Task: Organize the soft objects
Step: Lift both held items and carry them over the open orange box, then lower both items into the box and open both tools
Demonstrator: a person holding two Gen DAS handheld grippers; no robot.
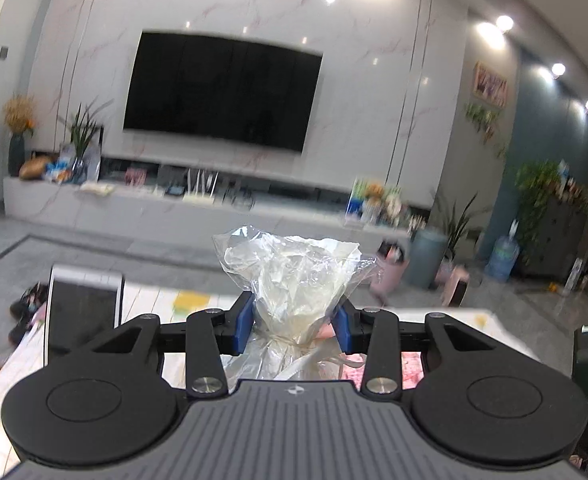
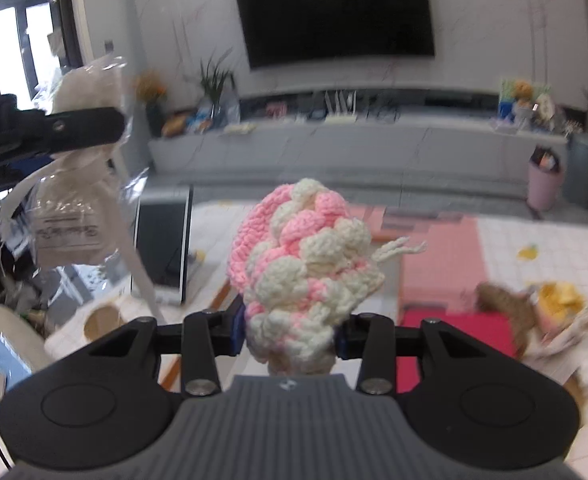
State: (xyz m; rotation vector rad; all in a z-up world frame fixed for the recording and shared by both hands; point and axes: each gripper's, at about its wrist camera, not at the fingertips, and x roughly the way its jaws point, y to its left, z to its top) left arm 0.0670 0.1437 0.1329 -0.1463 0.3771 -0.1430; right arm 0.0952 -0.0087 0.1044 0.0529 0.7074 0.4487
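— What's in your left gripper [image 1: 293,326]?
— A crinkled clear plastic bag [image 1: 294,272], clamped at its tied neck, held above the table [image 1: 150,300].
— And your right gripper [image 2: 288,334]?
— It's squeezing a bobbly pink-and-cream crochet piece [image 2: 302,268], held upright.

No readable text; bag label [image 2: 67,233] blurred

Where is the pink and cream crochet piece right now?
The crochet piece sits centre of the right wrist view, clamped in the right gripper above the table.
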